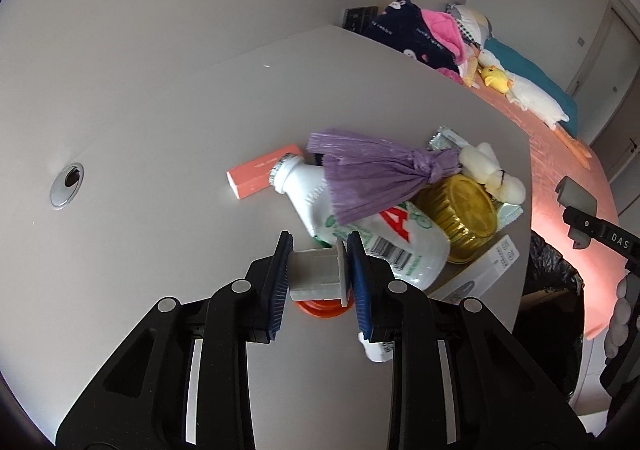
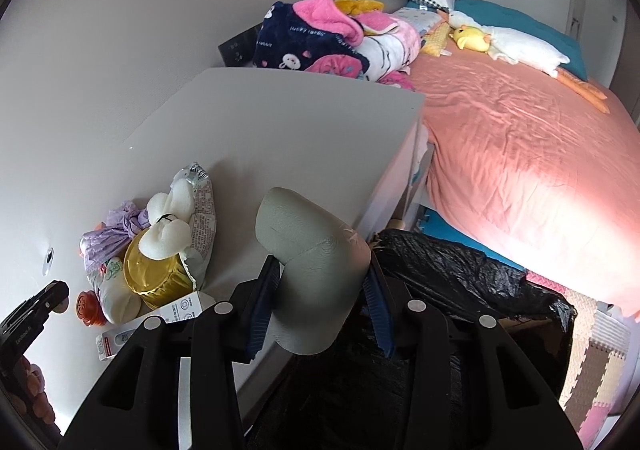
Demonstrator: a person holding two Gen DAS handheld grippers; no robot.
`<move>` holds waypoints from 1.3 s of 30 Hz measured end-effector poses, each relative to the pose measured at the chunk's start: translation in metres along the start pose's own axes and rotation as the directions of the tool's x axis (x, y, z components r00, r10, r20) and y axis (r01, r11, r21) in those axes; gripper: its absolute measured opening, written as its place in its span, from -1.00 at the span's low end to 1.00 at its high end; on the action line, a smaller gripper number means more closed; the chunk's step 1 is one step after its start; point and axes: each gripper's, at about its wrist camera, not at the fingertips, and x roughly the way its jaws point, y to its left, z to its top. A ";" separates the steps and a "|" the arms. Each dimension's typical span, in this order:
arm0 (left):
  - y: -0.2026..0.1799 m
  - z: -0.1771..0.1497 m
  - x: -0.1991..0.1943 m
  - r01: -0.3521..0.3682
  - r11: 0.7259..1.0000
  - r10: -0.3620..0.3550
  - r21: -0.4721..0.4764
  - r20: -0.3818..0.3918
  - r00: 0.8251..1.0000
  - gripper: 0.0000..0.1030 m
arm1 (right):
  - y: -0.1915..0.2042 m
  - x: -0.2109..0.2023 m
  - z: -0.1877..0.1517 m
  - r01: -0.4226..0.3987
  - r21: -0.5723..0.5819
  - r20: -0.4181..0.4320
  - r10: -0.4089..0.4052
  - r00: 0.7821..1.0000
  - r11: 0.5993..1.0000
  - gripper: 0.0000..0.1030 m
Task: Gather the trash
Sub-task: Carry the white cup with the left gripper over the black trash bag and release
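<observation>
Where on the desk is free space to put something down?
Free: the wide desk top between the cable hole and the pink box, and the far part toward the blankets. Crowded: the near corner around the white bottle and gold lid.

Pale walls (image 2: pixel 100 30), grey desk (image 2: pixel 280 122), bed with pink sheet (image 2: pixel 520 138), foam floor mats (image 2: pixel 600 370), soft daylight.
</observation>
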 end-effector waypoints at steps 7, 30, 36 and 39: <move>-0.044 0.006 -0.003 0.084 0.992 -0.085 0.097 0.006 0.996 -0.46 | -0.030 -0.028 -0.012 0.028 0.048 0.033 -0.029 0.999 0.998 -0.14; -0.205 -0.019 0.002 0.402 0.795 -0.364 0.455 -0.172 0.915 -0.46 | -0.122 -0.095 -0.066 0.155 0.219 0.058 -0.172 0.983 0.963 -0.14; -0.228 -0.033 0.005 0.544 0.703 -0.441 0.458 -0.319 0.839 -0.16 | -0.135 -0.099 -0.074 0.122 0.242 0.032 -0.134 0.990 0.963 -0.05; -0.237 -0.043 0.006 0.566 0.687 -0.437 0.457 -0.363 0.823 0.88 | -0.139 -0.103 -0.079 0.122 0.263 0.036 -0.136 0.990 0.957 0.21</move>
